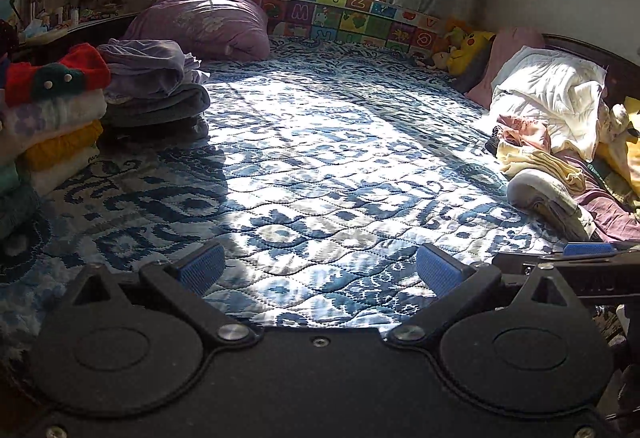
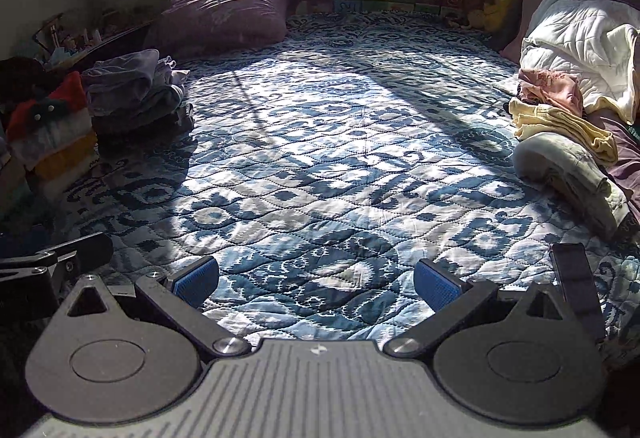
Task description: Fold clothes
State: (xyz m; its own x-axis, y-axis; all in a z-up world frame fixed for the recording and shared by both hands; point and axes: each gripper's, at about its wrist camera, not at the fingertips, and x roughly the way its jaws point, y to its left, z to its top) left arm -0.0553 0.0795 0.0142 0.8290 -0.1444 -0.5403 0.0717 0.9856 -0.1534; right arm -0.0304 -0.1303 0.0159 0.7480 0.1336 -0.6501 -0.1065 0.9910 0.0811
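A heap of unfolded clothes (image 1: 560,166) lies on the right side of the bed, with a pale yellow garment (image 2: 560,126) and a grey-white one (image 2: 568,178) on top. Folded stacks stand on the left: a red, white and yellow stack (image 1: 52,106) and a purple-grey stack (image 1: 152,82), the latter also in the right wrist view (image 2: 132,90). My left gripper (image 1: 320,270) hovers open over the blue patterned quilt (image 1: 320,158), holding nothing. My right gripper (image 2: 316,284) is open too, empty, low over the quilt (image 2: 320,138). Part of the right gripper (image 1: 588,258) shows beside the left one.
A purple pillow (image 1: 208,24) and a colourful alphabet mat (image 1: 344,16) line the far edge under the window. A white duvet (image 1: 552,90) and a yellow plush toy (image 1: 468,50) sit at the right. A cluttered shelf (image 1: 60,18) runs along the left wall.
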